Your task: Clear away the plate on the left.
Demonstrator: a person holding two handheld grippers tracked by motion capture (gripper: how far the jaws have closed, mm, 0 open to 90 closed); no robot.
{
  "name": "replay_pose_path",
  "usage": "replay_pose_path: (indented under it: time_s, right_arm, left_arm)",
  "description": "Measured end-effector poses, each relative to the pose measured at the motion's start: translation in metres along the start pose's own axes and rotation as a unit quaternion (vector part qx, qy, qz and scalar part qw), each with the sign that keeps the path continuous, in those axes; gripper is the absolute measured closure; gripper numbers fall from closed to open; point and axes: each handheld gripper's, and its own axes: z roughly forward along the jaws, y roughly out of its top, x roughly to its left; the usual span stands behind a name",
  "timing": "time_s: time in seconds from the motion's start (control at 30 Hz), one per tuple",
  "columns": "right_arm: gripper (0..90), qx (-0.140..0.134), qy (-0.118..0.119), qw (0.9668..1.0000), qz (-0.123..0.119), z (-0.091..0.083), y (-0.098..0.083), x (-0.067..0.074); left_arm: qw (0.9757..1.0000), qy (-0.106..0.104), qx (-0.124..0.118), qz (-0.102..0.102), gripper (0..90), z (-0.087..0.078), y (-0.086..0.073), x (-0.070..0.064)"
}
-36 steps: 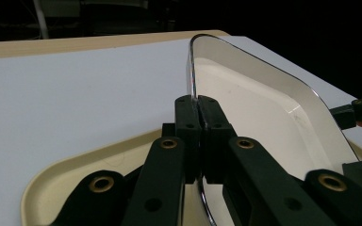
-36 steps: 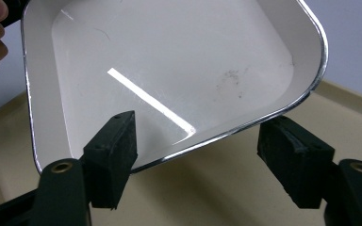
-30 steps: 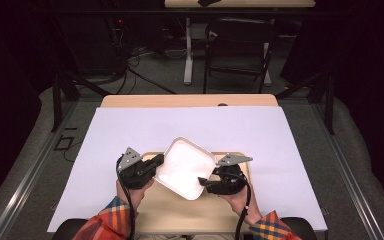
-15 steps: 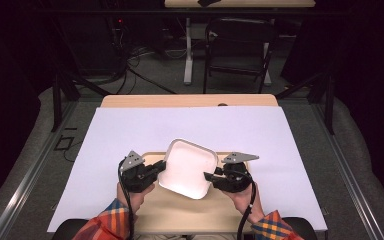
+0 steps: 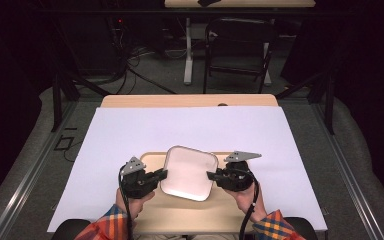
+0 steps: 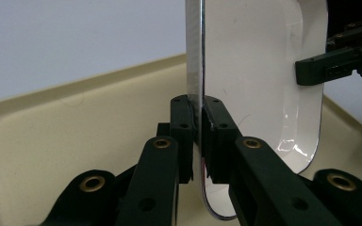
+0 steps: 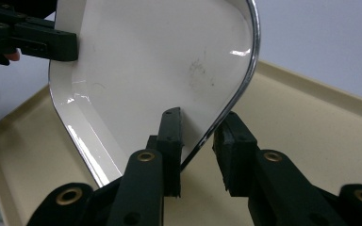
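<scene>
A white square plate (image 5: pixel 189 172) with a thin raised rim lies over a beige tray (image 5: pixel 190 216) near the table's front edge. My left gripper (image 5: pixel 164 173) is at the plate's left edge, and in the left gripper view (image 6: pixel 197 136) its jaws are pressed tight on the rim of the plate (image 6: pixel 254 70). My right gripper (image 5: pixel 210 175) is at the plate's right edge. In the right gripper view (image 7: pixel 198 141) its jaws straddle the rim of the plate (image 7: pixel 160 61) with a gap on the outer side. The plate sits low over the tray (image 7: pixel 311 132).
A large white sheet (image 5: pixel 180 125) covers the wooden table (image 5: pixel 190 100) around the tray. Beyond the far edge stand a black chair (image 5: pixel 237 45), a desk leg and floor cables. Plaid sleeves come in at the bottom.
The plate has turned from a skewed, tilted pose to sit squarer and lower over the tray. Both grippers stayed at its left and right edges.
</scene>
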Motion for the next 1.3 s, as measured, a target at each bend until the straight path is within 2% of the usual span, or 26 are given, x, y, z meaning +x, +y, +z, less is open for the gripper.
replay_pose_path:
  time_s: [0.33,0.43,0.63,0.73,0.8,1.0,1.3]
  right_arm:
    - [75.0,0.032,0.020,0.9993,-0.001,0.002,0.001,-0.004]
    - [75.6,0.044,0.024,0.9987,0.003,0.003,0.002,-0.006]
    - [76.0,0.066,0.036,0.9971,0.018,0.008,0.001,-0.012]
    - [76.0,0.071,0.040,0.9965,0.019,0.010,0.001,-0.013]
    - [76.1,0.073,0.045,0.9960,0.024,0.012,0.002,-0.014]
    - [75.6,0.077,0.040,0.9960,0.022,0.016,0.003,-0.014]
    - [73.1,0.076,0.030,0.9966,0.012,0.020,0.003,-0.015]
  left_arm:
    - [0.9994,-0.017,0.027,-0.016,82.6,0.000,-0.008,-0.001]
    - [0.9988,-0.012,0.046,-0.009,82.6,0.003,-0.010,-0.003]
    - [0.9973,-0.016,0.069,-0.019,82.4,0.006,-0.013,-0.001]
    - [0.9966,-0.021,0.073,-0.031,82.1,0.007,-0.015,0.000]
    - [0.9962,-0.021,0.078,-0.032,81.7,0.007,-0.016,0.000]
    - [0.9944,-0.022,0.097,-0.035,80.1,0.011,-0.020,0.000]
    - [0.9937,-0.019,0.106,-0.029,78.4,0.015,-0.022,0.000]
